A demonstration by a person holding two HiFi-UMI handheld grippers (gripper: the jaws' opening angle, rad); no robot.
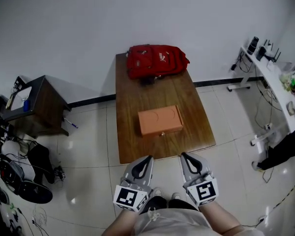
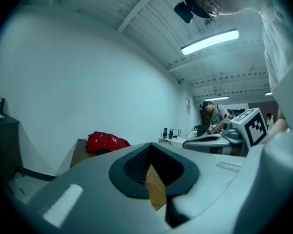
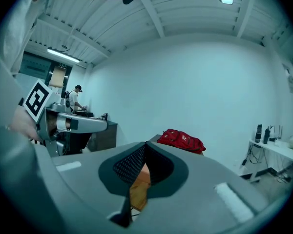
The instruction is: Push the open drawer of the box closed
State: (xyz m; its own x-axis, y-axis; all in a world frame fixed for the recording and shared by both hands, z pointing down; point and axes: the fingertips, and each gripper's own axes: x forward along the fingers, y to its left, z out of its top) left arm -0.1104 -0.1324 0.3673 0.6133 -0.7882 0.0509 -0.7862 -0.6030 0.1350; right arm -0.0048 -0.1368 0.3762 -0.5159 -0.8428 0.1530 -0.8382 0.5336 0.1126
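An orange box (image 1: 160, 120) lies in the middle of the wooden table (image 1: 132, 100); a small knob (image 1: 163, 133) on its near face marks the drawer front. How far the drawer stands out is too slight to judge from here. Both grippers hover side by side just short of the table's near edge, clear of the box. My left gripper (image 1: 146, 158) (image 2: 150, 150) is shut with nothing in it. My right gripper (image 1: 184, 156) (image 3: 145, 147) is likewise shut and holds nothing. Only a sliver of table wood shows through each pair of jaws.
A red backpack (image 1: 156, 60) (image 2: 106, 142) (image 3: 181, 140) lies at the table's far end. A dark cabinet (image 1: 39, 104) stands to the left, with bags and cables (image 1: 19, 176) on the floor. At the right are a white desk (image 1: 273, 77) and a person (image 1: 290, 146).
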